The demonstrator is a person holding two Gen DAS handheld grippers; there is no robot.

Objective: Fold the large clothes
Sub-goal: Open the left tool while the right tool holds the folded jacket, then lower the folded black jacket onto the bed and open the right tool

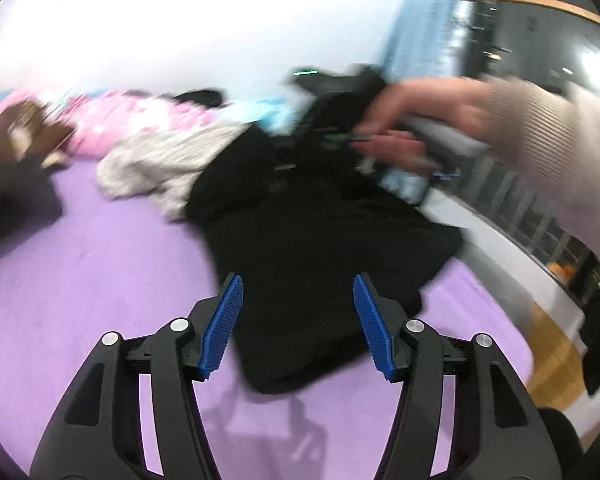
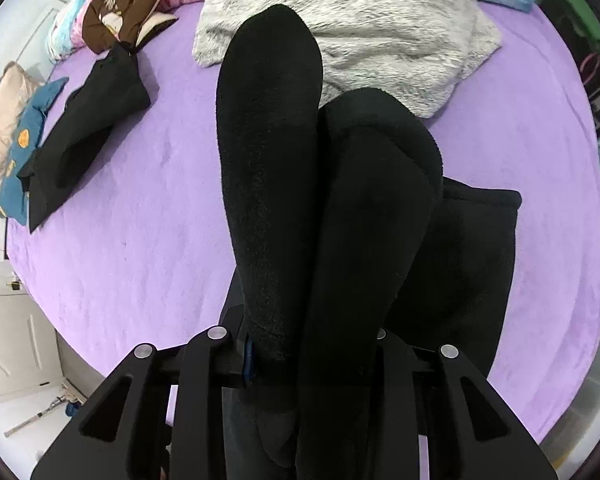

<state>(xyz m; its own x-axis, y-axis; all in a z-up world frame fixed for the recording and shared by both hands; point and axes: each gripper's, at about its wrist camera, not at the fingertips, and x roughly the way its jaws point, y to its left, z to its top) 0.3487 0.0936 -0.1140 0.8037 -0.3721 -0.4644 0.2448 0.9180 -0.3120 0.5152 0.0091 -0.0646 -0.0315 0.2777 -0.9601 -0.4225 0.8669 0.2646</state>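
One black fleece garment [image 2: 340, 216] is the thing being handled, and it lies partly on a purple bedspread [image 2: 140, 220] while a thick bunch of it rises into the right gripper [image 2: 312, 360]. In the right wrist view the black cloth fills the gap between that gripper's jaws, which are drawn in on it and pinch it; only a sliver of one blue pad [image 2: 249, 364] shows beside the cloth. In the left wrist view the same black garment [image 1: 320, 248] spreads across the bedspread [image 1: 100, 280] ahead of the left gripper [image 1: 298, 320], whose blue-padded fingers [image 1: 224, 328] stand about half apart above the cloth's near edge with nothing between them that they press on. Farther on in that blurred view, a hand [image 1: 420, 120] in a pale ribbed sleeve [image 1: 540, 140] grasps the other tool above the far part of the garment. Beyond the black fleece rests a grey furry blanket [image 2: 360, 28], touching it. Well to the left on the bedspread lies a second dark garment [image 2: 88, 120], and past it a pink and brown heap of bedding [image 2: 140, 4] along the bed's far edge.
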